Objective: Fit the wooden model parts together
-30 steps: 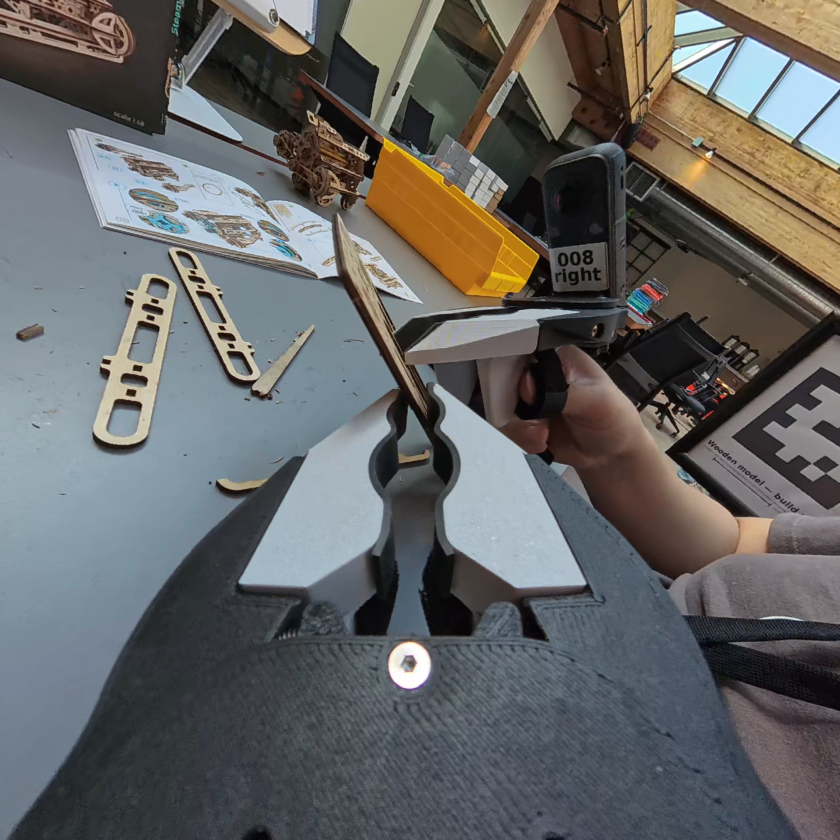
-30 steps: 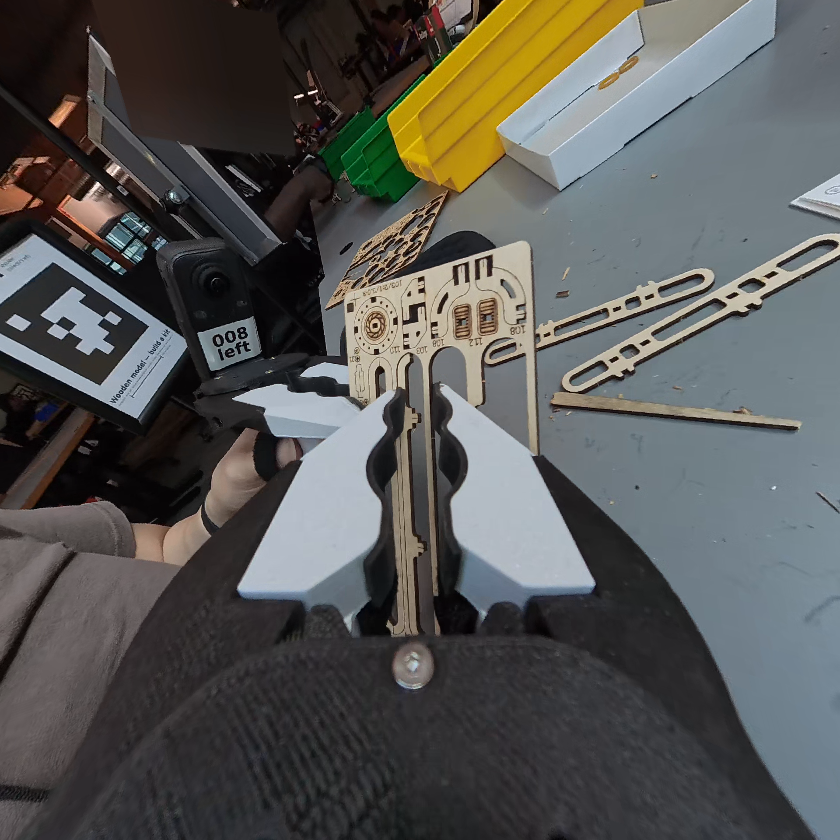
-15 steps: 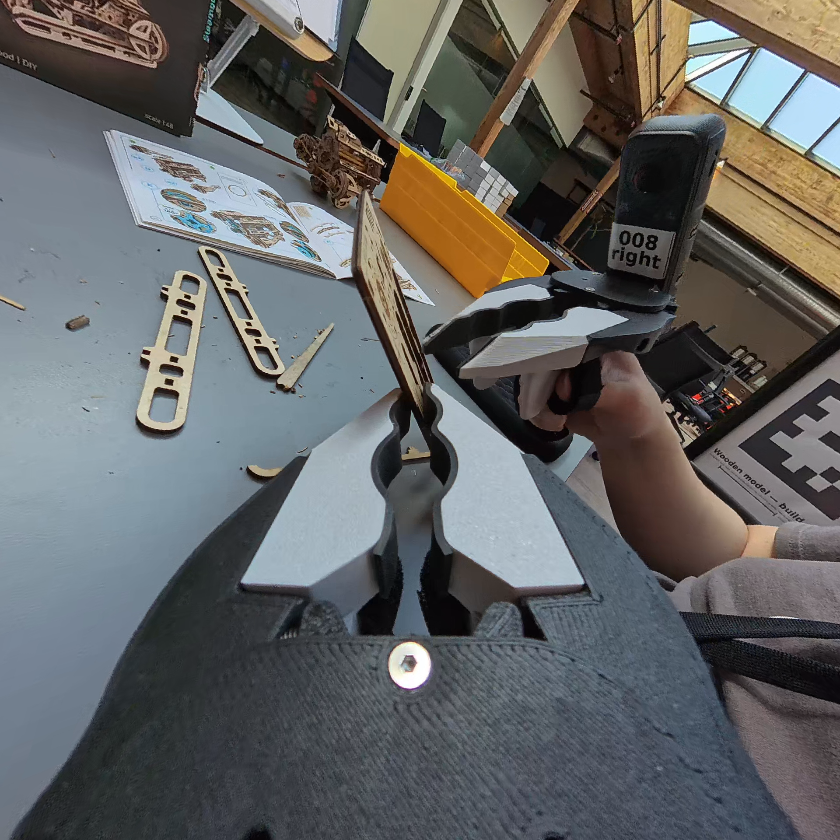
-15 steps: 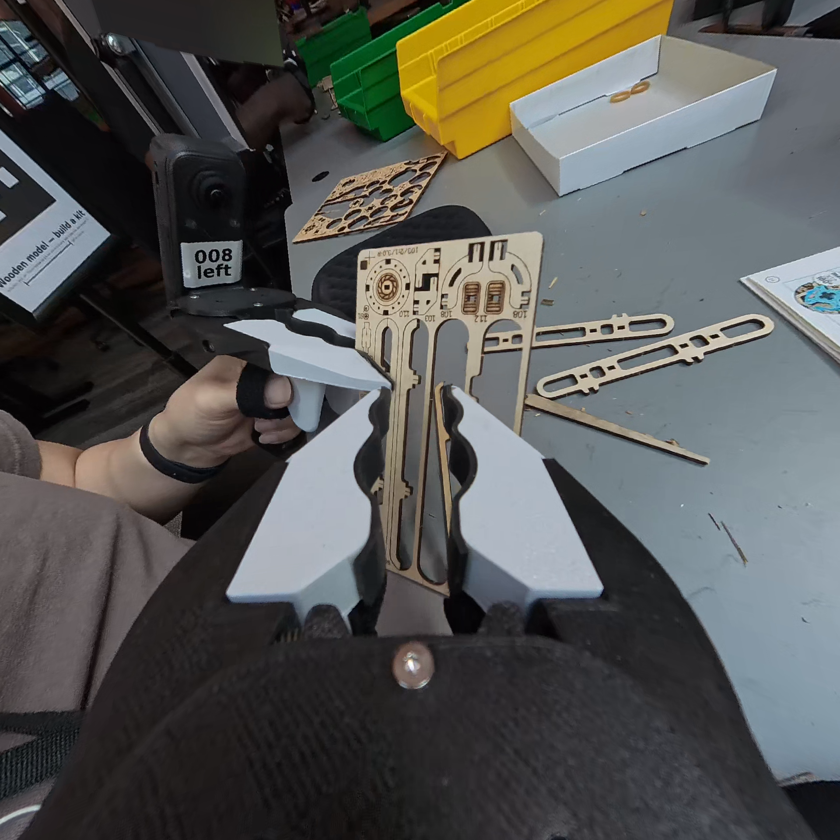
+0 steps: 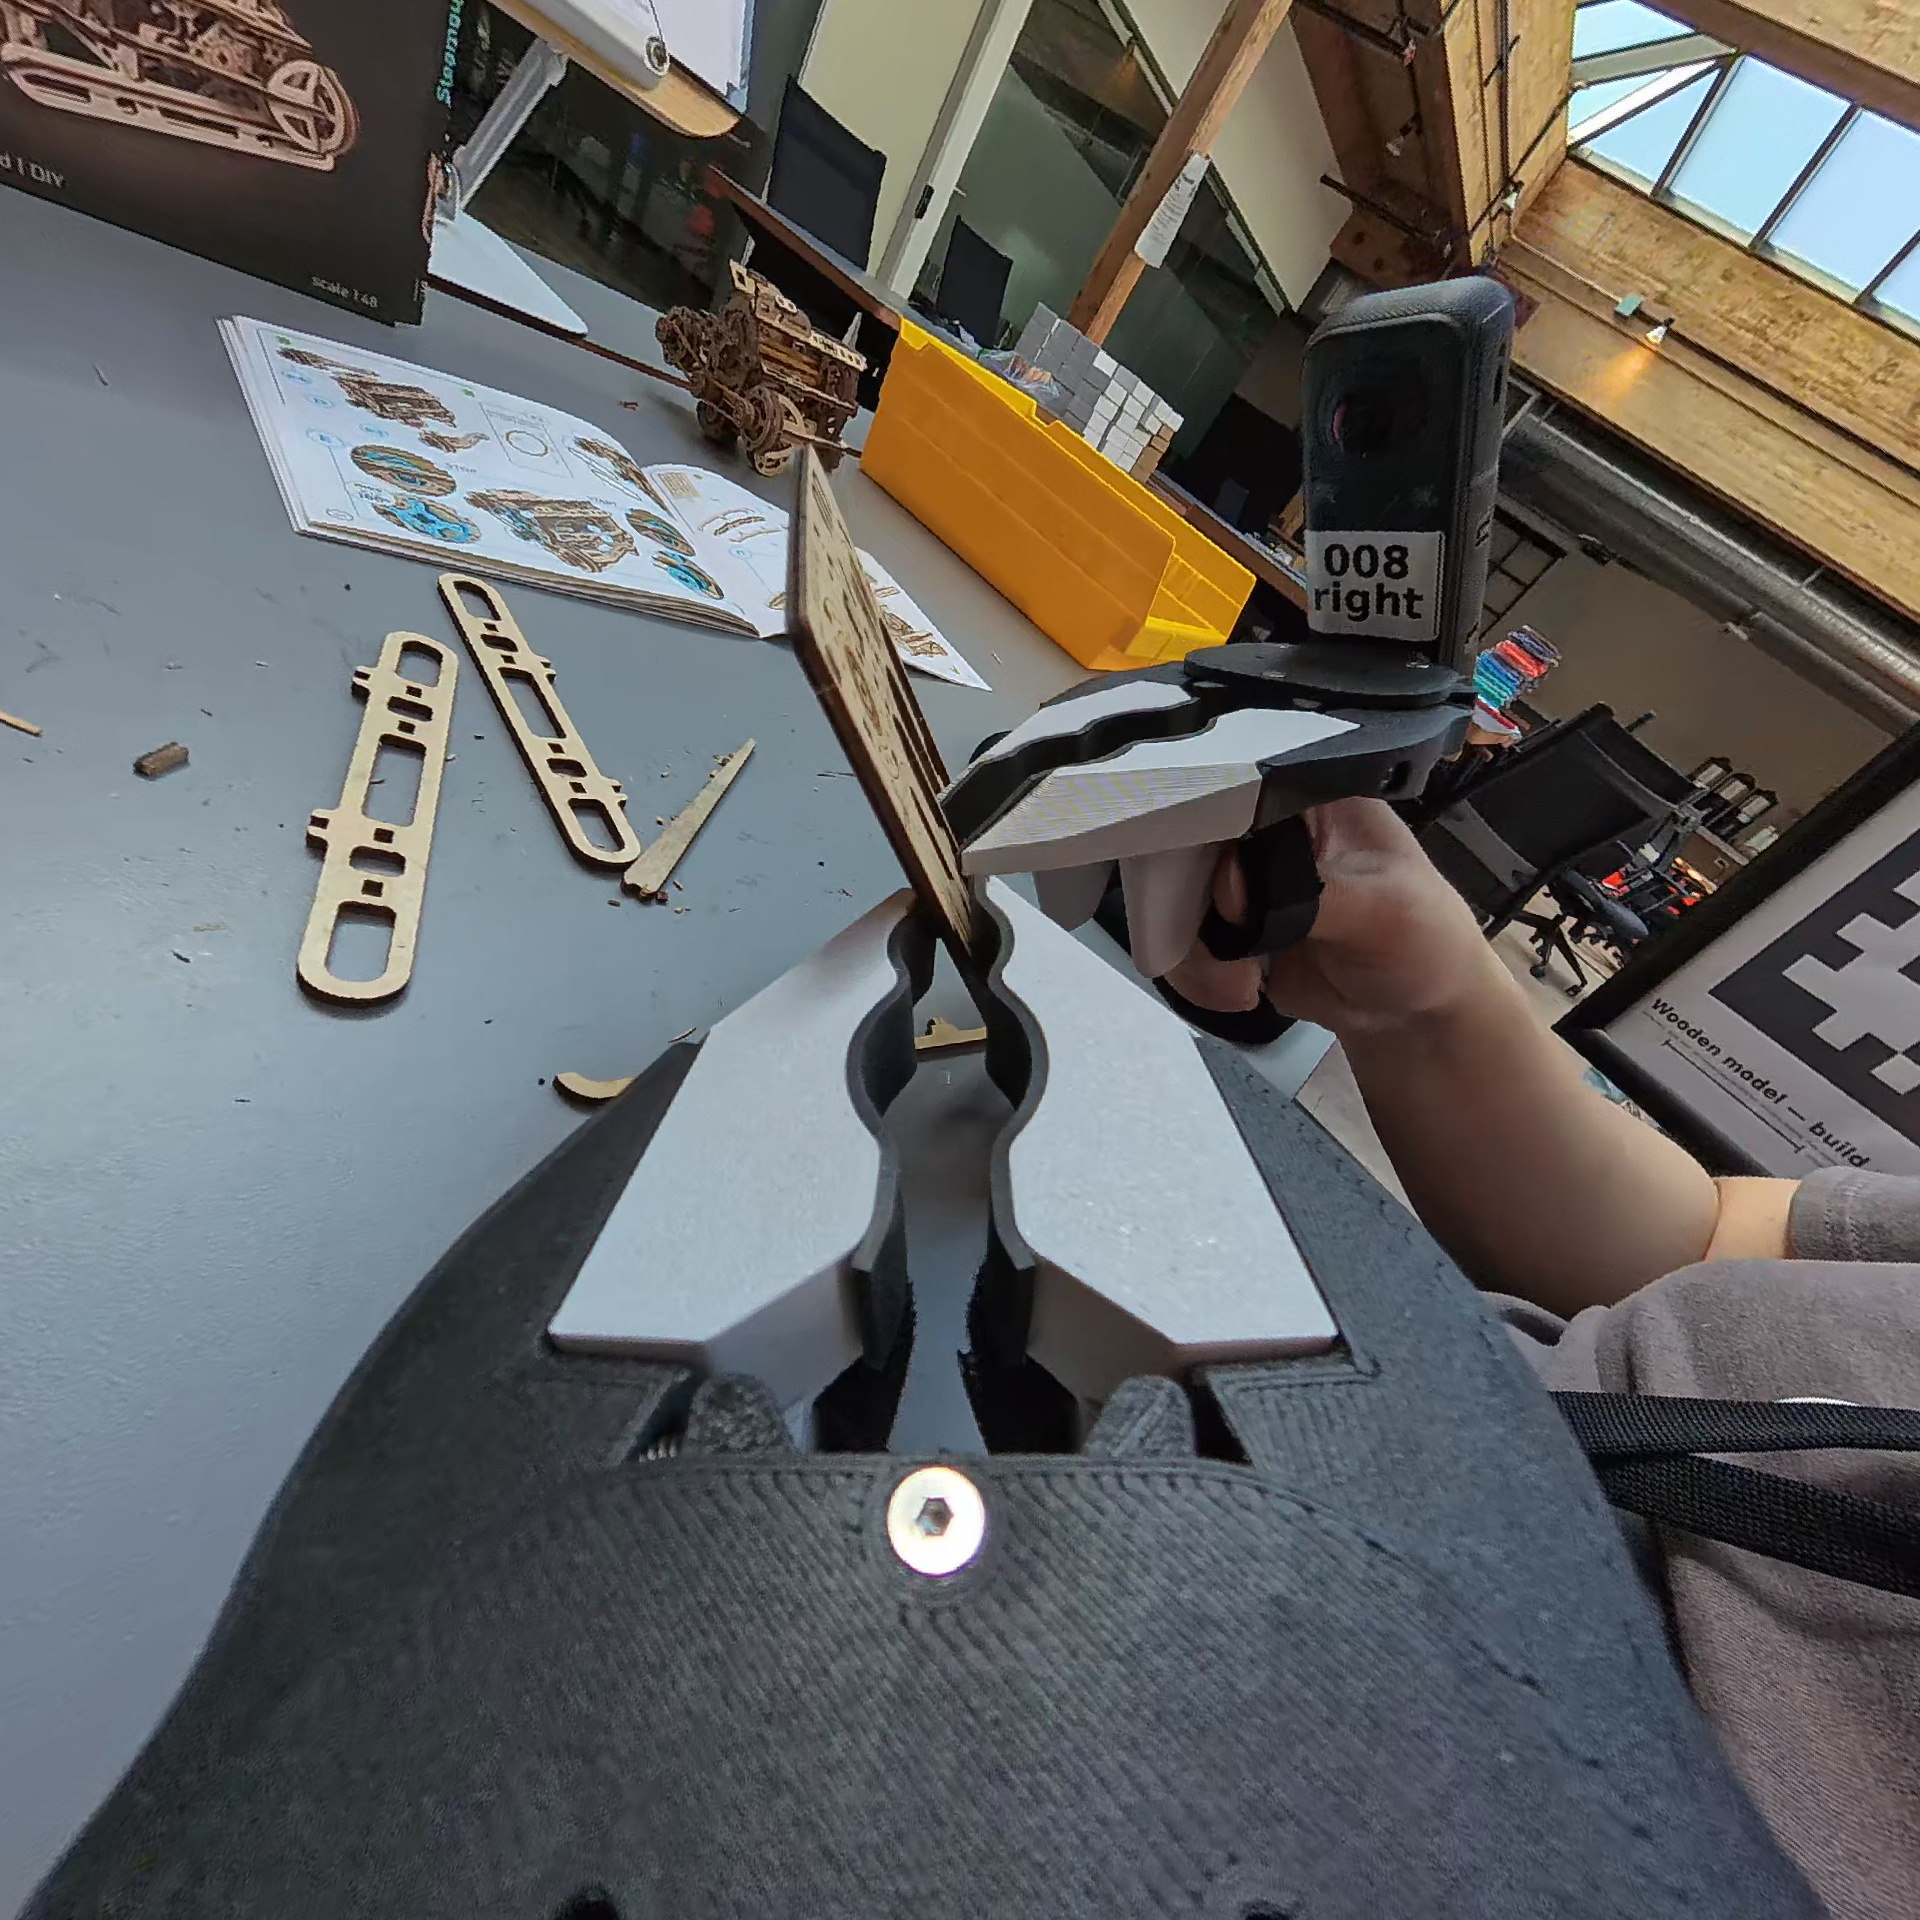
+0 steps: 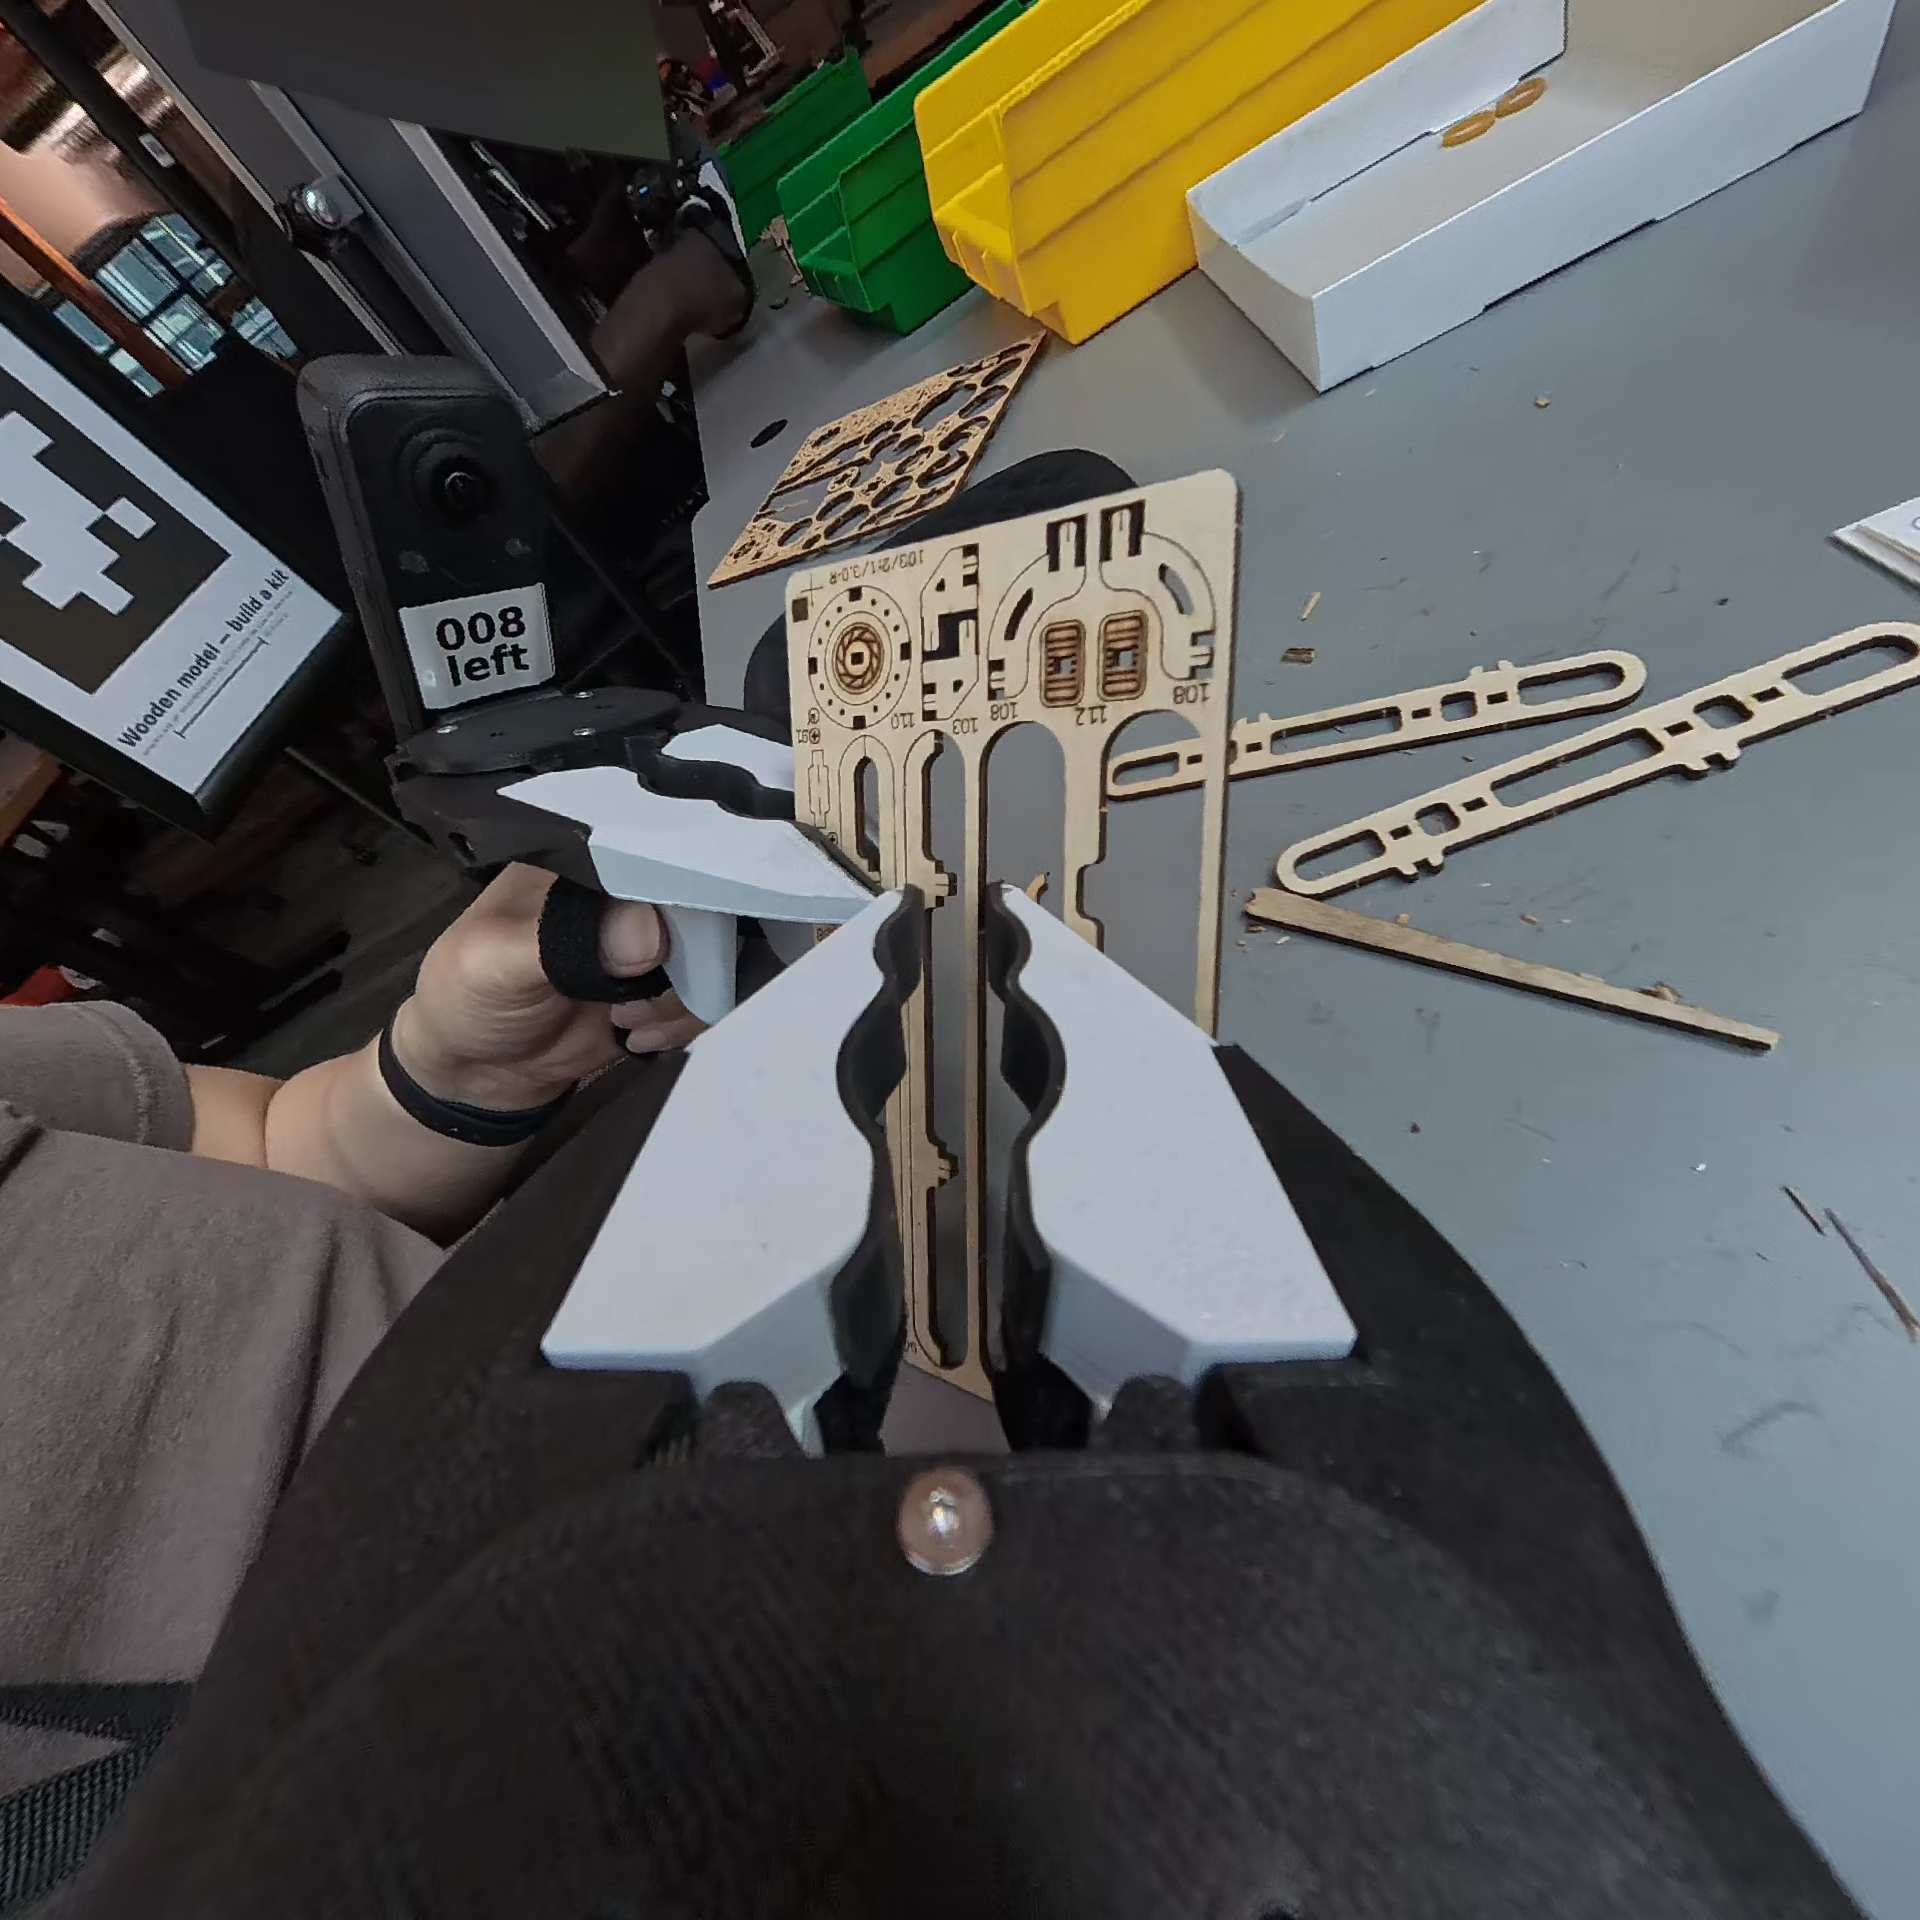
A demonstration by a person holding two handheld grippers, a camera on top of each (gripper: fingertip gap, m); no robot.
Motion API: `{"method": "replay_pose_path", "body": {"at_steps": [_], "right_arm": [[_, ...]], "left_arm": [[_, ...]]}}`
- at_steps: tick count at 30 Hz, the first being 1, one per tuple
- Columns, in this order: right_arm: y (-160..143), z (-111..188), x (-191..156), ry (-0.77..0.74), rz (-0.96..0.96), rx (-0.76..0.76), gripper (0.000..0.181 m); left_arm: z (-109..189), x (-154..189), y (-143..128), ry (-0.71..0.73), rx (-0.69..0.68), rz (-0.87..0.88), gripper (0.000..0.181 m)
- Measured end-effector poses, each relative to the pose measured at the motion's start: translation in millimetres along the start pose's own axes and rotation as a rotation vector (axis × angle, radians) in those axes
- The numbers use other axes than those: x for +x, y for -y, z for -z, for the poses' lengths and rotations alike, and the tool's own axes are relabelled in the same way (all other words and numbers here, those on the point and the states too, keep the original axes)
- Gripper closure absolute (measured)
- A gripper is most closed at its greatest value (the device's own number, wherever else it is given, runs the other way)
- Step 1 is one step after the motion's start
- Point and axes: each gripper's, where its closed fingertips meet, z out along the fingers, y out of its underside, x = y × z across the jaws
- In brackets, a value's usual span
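- We see the left gripper (image 5: 948, 925) pinching the lower edge of the wooden parts sheet (image 6: 1049, 665), which stands upright above the grey table (image 5: 208, 1143).
- The right gripper (image 6: 951, 904) has its fingers spread slightly, straddling a strip of the sheet (contact unclear).
- Beyond the sheet, two slotted wooden bars (image 6: 1455, 717) and a thin wooden sliver (image 6: 1507, 971) lie flat, well apart from it.
- Behind the sheet: a yellow bin (image 6: 1122, 166).

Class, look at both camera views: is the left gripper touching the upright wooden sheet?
Touching. The left wrist view shows the left gripper with its fingertips closed on the bottom edge of the wooden sheet, holding it upright.
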Motion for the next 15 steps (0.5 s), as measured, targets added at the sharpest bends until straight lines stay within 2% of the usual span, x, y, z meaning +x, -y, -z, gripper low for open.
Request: {"method": "replay_pose_path", "body": {"at_steps": [7,15], "right_arm": [[-4.1,-1.4,4.6,-0.079,0.037,0.013,0.171],[-3.8,-1.2,-0.2,-0.048,0.005,0.056,0.174]], "left_arm": [[-2.1,-5.6,-2.2,0.028,-0.016,0.037,0.177],[-1.9,-0.6,-0.4,-0.018,-0.004,0.055,0.179]]}}
